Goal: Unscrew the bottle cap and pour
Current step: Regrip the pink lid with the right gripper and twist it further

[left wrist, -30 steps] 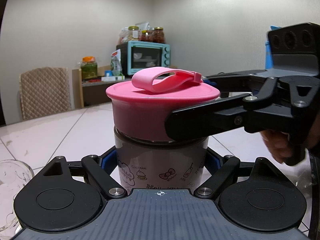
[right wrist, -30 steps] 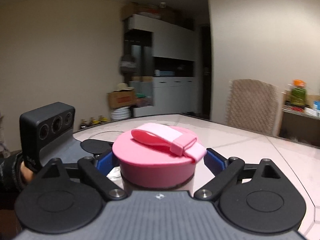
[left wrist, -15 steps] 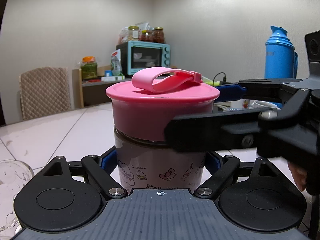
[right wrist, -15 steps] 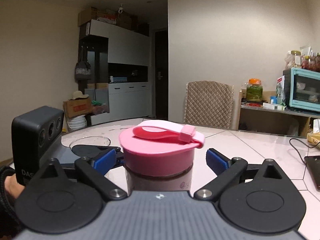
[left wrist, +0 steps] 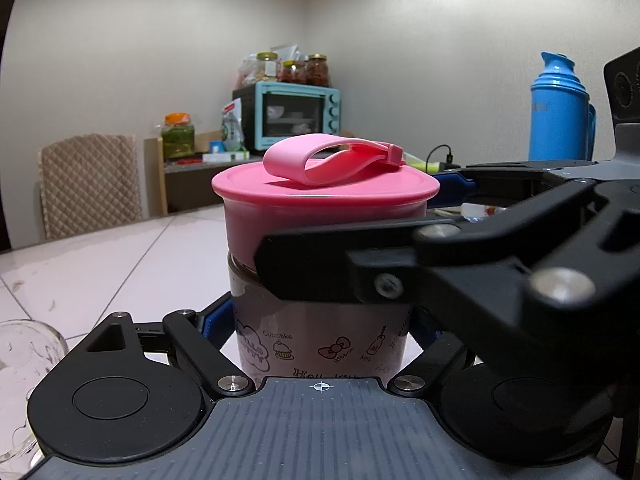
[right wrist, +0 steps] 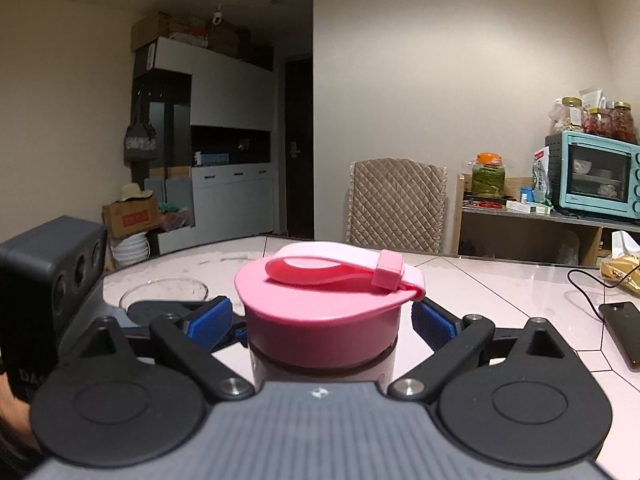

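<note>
A squat pale bottle with cartoon print stands on the white table, topped by a wide pink cap with a pink strap loop. My left gripper is shut on the bottle's body below the cap. In the right wrist view the pink cap sits between the blue pads of my right gripper, with a small gap on each side; the jaws look open around it. The right gripper's black finger crosses in front of the cap in the left wrist view.
A glass bowl sits at the left of the bottle; it also shows in the right wrist view. A blue thermos stands at the right. A phone with a cable lies on the table. A quilted chair and a shelf with a teal oven stand beyond.
My right gripper has swung around the bottle while staying about the cap; its view has panned from the cabinet toward the chair and oven. The bottle and left gripper have stayed put.
</note>
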